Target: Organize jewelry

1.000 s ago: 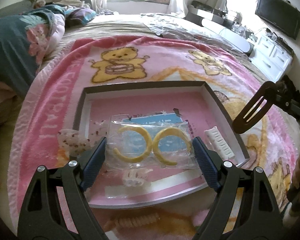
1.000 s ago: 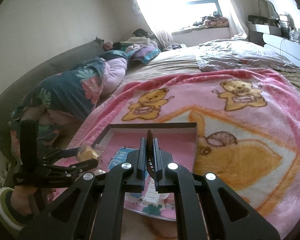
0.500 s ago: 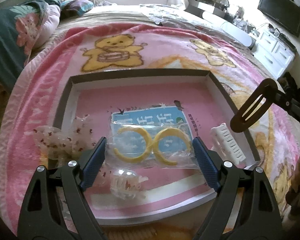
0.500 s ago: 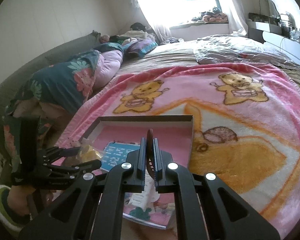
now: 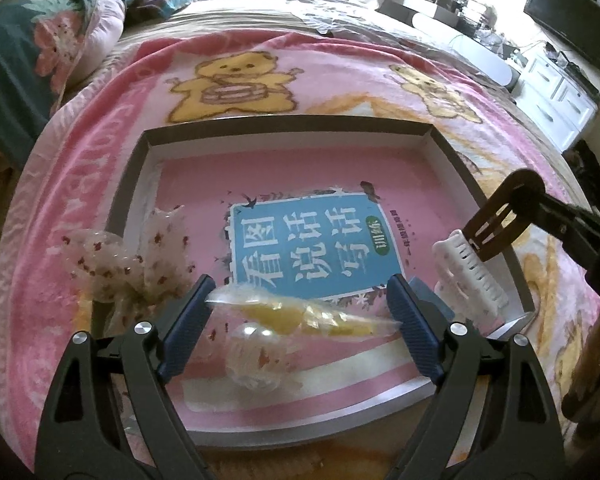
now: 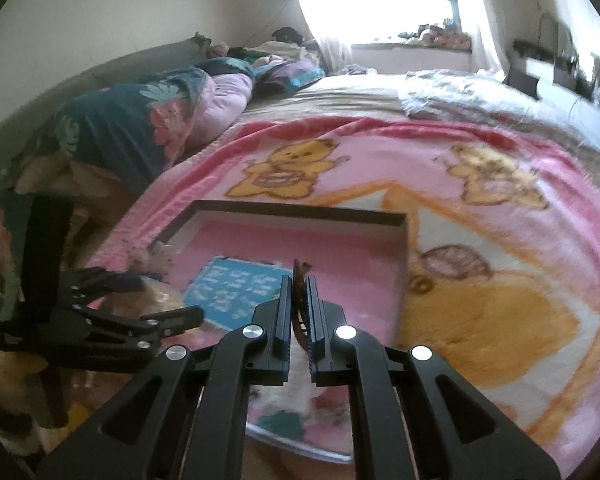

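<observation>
My left gripper (image 5: 300,308) is shut on a clear plastic bag with two yellow hoop earrings (image 5: 304,314), holding it edge-on just above the near part of the pink-bottomed box (image 5: 284,124). In the box lie a white hair clip (image 5: 470,268), a clear round clip (image 5: 256,354) and a dotted sheer bow (image 5: 140,256). My right gripper (image 6: 299,308) is shut on a dark brown snap hair clip (image 5: 500,216), held over the box's right edge above the white clip.
The box sits on a pink bear-print blanket (image 5: 236,80) on a bed. A blue printed label (image 5: 312,248) covers the box floor's middle. Folded bedding (image 6: 140,132) lies at the far left. White drawers (image 5: 560,100) stand at the right.
My left gripper has moved forward and down over the box, and the earring bag has tipped from flat-facing to edge-on. The right gripper with the brown clip has come lower toward the white clip.
</observation>
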### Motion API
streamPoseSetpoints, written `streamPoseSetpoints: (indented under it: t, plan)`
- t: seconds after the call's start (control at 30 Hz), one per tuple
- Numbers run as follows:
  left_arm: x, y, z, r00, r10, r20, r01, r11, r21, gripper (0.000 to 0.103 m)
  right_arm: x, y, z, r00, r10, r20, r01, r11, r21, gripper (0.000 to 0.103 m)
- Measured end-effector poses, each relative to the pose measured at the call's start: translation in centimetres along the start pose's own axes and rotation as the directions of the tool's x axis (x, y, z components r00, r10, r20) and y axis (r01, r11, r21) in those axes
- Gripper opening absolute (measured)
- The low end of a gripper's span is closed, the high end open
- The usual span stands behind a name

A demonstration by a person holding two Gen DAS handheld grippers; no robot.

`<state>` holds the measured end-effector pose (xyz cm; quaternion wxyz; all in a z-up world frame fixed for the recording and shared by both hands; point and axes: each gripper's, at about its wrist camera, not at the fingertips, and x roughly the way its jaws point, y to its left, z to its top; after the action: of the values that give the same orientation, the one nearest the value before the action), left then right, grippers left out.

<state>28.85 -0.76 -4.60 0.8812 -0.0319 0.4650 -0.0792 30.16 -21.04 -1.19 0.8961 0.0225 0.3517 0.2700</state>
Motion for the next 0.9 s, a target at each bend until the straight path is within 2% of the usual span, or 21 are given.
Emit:
streamPoseSetpoints:
  t: [0.1,0.27,0.4,0.47,0.53,0.63,0.73,0.9]
  plan:
    - [-0.5,0.3,-0.1,1.0,-0.001,0.008,0.001,1.0,-0.008,0.08,0.0,-0.1,0.0,0.999,0.05,-0.013,-0.049,0.998,0.044,0.01]
    - [-1.7,0.9,-0.5,1.0,0.002,0.02,-0.002,1.0,-0.024,0.08,-0.2,-0.1,0.0,0.996,0.086,-0.027,-0.083,0.994,0.077,0.013]
    - [-3.2,1.5,-0.8,0.999,-0.002,0.039,0.004,0.999,-0.045,0.08,-1.2,0.1,-0.1,0.994,0.105,-0.011,-0.104,0.989,0.103,0.035]
    - [-3.9,1.8,-0.9,0.999,-0.004,0.048,0.006,0.998,-0.055,0.08,-1.8,0.1,-0.1,0.995,0.103,0.0,-0.103,0.989,0.102,0.038]
    - [-4.8,2.0,-0.9,0.998,-0.012,0.062,0.017,0.998,-0.068,0.08,-2.7,0.2,0.0,0.994,0.109,0.017,-0.11,0.988,0.109,0.048]
    - [-6.4,2.3,-1.1,0.996,-0.021,0.087,0.028,0.996,-0.083,0.08,-4.3,0.3,0.1,0.993,0.102,0.051,-0.107,0.988,0.109,0.058]
    - [-7.9,2.3,-1.3,0.994,-0.024,0.111,0.034,0.995,-0.092,0.083,-5.9,0.4,0.1,0.993,0.084,0.084,-0.093,0.99,0.104,0.071]
    - [-10.3,2.4,-1.7,0.99,-0.036,0.139,0.052,0.992,-0.114,0.089,-9.0,0.9,0.3,0.988,0.058,0.14,-0.074,0.991,0.114,0.086]
